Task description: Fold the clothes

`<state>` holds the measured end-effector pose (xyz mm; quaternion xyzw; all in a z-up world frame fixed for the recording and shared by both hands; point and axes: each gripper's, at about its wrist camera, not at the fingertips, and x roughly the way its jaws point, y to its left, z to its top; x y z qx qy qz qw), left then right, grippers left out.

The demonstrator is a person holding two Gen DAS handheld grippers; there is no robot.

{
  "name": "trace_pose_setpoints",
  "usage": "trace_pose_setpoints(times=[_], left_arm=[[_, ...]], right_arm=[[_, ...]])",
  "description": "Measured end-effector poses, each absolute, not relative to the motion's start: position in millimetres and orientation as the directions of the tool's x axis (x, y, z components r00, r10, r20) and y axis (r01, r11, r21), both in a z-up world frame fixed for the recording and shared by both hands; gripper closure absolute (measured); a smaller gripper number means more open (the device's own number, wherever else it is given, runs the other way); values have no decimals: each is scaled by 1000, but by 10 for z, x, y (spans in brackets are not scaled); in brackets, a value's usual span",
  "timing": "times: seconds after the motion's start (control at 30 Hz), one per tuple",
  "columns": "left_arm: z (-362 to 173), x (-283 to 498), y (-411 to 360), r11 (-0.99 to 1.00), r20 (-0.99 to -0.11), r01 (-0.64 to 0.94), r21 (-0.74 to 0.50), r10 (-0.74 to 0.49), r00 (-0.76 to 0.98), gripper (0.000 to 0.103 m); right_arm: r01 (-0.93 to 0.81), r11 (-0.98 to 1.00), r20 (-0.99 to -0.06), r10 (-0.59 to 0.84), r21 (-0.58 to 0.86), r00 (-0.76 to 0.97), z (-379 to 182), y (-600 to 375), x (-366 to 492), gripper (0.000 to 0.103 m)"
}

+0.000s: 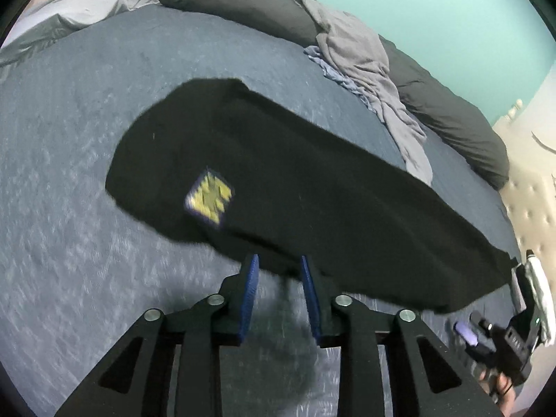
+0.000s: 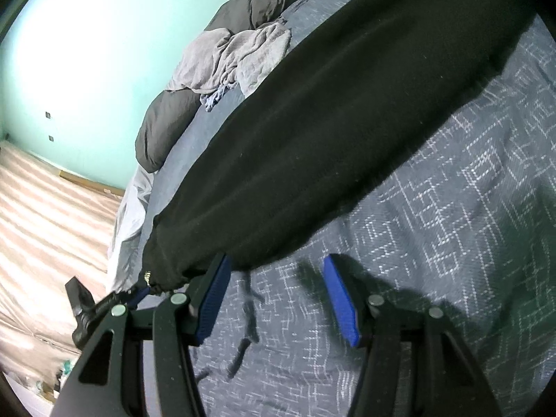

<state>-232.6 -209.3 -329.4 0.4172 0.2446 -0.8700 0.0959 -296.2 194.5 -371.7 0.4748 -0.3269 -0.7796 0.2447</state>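
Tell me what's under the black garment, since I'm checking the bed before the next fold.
The black garment lies on the blue patterned bedspread, which shows all round it. Whatever is directly beneath the cloth is covered, so nothing more can be told.

Black garment [image 1: 295,180], yellow patch [image 1: 208,197], blue-grey bedspread [image 1: 69,139].

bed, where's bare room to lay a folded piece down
Free: the blue bedspread left of the black garment, toward the grey pillow. Crowded: the far edge, with the dark duvet and crumpled grey clothes.
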Motion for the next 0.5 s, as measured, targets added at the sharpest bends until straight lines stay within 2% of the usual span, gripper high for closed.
trace_pose_setpoints(times=[0.37, 0.5], left_arm=[[-3442, -2373, -1977, -893, -770, 316, -320, 51, -637, 64], [-3467, -2349, -2041, -884, -770, 330, -330, 50, -636, 54]], right_arm=[[224, -752, -620, -644, 620, -447, -3369, 1668, -2971, 46], [286, -790, -659, -611, 542, -438, -3185, 1490, -3166, 46]])
